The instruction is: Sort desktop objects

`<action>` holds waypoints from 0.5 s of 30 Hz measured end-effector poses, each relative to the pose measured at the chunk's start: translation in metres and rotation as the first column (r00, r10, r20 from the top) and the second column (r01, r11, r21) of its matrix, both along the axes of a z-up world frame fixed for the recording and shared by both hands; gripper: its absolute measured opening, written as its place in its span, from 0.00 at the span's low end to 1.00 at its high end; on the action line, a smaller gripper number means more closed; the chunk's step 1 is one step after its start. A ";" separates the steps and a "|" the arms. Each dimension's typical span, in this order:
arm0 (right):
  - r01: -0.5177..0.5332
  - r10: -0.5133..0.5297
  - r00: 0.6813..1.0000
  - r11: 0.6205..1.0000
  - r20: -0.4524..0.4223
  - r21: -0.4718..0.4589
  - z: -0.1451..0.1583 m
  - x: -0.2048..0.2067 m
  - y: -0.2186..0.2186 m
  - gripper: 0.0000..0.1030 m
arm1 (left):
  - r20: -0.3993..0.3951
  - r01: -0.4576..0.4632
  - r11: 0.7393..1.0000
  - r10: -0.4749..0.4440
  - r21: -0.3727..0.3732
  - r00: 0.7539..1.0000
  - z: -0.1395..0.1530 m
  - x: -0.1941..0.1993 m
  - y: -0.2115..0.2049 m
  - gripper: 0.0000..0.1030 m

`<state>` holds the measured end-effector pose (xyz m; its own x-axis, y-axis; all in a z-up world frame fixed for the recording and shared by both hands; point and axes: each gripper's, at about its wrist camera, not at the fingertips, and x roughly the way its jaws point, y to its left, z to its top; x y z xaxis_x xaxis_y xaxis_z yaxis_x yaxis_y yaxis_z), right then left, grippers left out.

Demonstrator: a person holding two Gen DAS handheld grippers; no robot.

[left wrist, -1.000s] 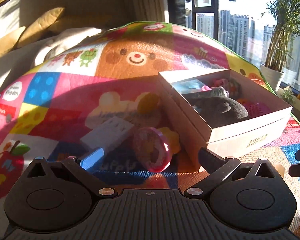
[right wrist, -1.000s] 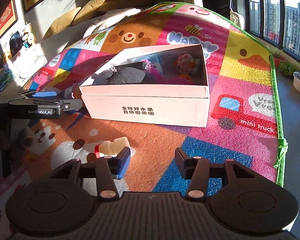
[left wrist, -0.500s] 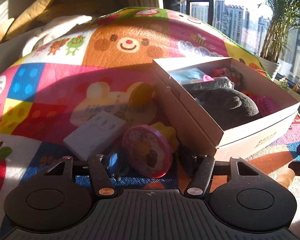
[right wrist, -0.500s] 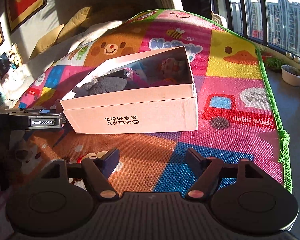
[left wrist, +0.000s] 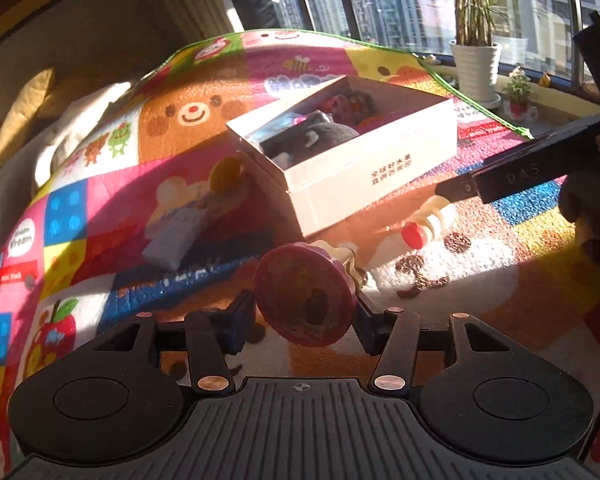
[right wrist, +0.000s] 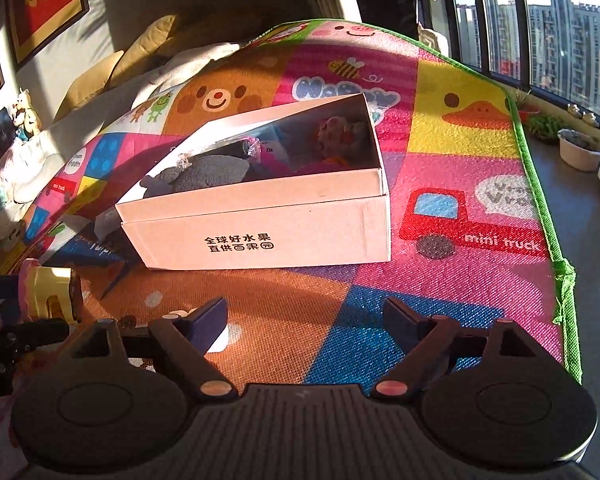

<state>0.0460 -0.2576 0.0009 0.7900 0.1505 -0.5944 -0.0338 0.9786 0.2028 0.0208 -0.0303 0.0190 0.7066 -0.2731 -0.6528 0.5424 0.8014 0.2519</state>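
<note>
**Pink disc pinched in my left fingers, box waiting ahead**

My left gripper (left wrist: 306,312) is clamped on the pink round toy (left wrist: 306,300), its flat printed face turned toward the camera and its rim caught between the two pads, lifted just off the play mat (left wrist: 100,216). I judge it light and rigid, probably hard plastic, with a smooth edge that could twist or slip if I tilt it. The rim is the only sensible hold, across the widest part. A yellow piece sits behind the disc; I cannot tell whether it is joined to it or only lying beyond.

The white cardboard box (left wrist: 364,176) stands on the mat ahead and slightly right, open, already holding a dark plush toy (left wrist: 308,140) and other soft things. There looks to be room near the close wall, though the contents are shaded and tangled.

My right gripper (right wrist: 304,316) is opening, nothing between its fingers; a pale scrap shows behind its left finger, too hidden to name. In the left view a small bottle with a red cap (left wrist: 420,228) lies below the right gripper's tip. A white rectangular block (left wrist: 176,240) and a yellow round piece (left wrist: 226,172) lie left of the box, both blurred.
</note>
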 end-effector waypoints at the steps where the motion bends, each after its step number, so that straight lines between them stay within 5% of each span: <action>1: 0.000 0.000 1.000 1.000 0.000 -0.001 0.000 0.000 0.000 0.84 | -0.021 0.012 1.000 -0.012 -0.006 1.000 -0.003 -0.006 -0.002 0.56; 6: 0.018 -0.018 1.000 1.000 -0.001 -0.024 0.001 -0.002 0.001 0.85 | -0.052 0.035 0.996 -0.039 -0.081 0.998 -0.005 -0.018 -0.016 0.64; 11: -0.011 0.011 0.999 1.000 -0.041 0.008 0.005 -0.028 0.005 0.88 | -0.020 0.038 0.987 -0.042 -0.159 0.999 0.007 -0.029 -0.016 0.95; 15: -0.064 0.063 0.998 0.998 -0.028 -0.014 0.012 -0.055 0.018 0.89 | -0.023 -0.050 0.982 0.047 -0.184 0.999 0.001 -0.036 -0.005 0.99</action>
